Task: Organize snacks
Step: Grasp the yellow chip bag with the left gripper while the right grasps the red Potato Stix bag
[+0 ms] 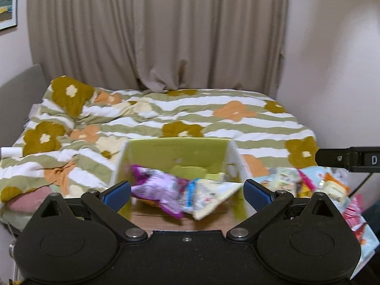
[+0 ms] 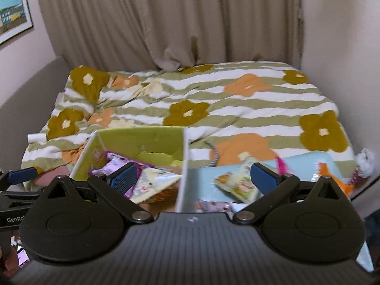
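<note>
A green open-topped box (image 1: 178, 149) stands in front of me, with a purple packet (image 1: 156, 185) and a cream packet (image 1: 213, 194) lying in it. My left gripper (image 1: 187, 193) hovers at the box's near side, open, with nothing gripped. To the right, more snack packets (image 1: 285, 180) lie in a heap. In the right wrist view the green box (image 2: 142, 142) sits left of a pale blue box (image 2: 308, 161), which holds a cream packet (image 2: 239, 182) and others. My right gripper (image 2: 193, 178) is open above the wall between the two boxes.
Behind the boxes is a bed with a striped floral duvet (image 1: 213, 118), then a beige curtain (image 1: 154, 35). A wall closes in on the right, and a framed picture (image 2: 11, 11) hangs on the left. A pink cushion (image 1: 28, 201) lies at the lower left.
</note>
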`<state>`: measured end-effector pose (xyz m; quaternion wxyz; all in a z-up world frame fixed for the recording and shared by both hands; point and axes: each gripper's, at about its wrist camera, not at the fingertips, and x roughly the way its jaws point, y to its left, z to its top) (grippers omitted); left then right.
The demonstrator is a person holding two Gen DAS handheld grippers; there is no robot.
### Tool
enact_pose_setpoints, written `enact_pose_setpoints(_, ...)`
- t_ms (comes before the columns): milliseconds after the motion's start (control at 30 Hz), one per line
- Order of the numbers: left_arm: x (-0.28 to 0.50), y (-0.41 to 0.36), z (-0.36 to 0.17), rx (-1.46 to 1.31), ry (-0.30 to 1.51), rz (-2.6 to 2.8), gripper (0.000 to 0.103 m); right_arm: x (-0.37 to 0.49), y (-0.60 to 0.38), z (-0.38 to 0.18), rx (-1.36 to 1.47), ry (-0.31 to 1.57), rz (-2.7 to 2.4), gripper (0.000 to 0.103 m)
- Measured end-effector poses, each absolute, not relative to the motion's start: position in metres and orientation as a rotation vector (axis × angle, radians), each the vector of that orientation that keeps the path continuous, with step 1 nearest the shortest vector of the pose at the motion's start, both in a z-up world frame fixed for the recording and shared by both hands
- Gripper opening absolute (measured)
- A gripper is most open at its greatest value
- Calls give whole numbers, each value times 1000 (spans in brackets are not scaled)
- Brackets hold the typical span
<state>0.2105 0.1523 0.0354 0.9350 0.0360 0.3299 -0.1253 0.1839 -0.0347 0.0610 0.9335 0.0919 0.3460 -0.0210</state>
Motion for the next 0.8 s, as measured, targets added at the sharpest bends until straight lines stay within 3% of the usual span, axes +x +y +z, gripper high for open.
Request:
enact_pose_setpoints(367, 169, 58, 12, 43, 741, -353, 102, 116, -144, 48, 230, 719, -121, 103)
enact_pose_setpoints(800, 144, -15, -73, -77, 875, -376, 102, 62, -226, -30, 230, 852, -120, 103)
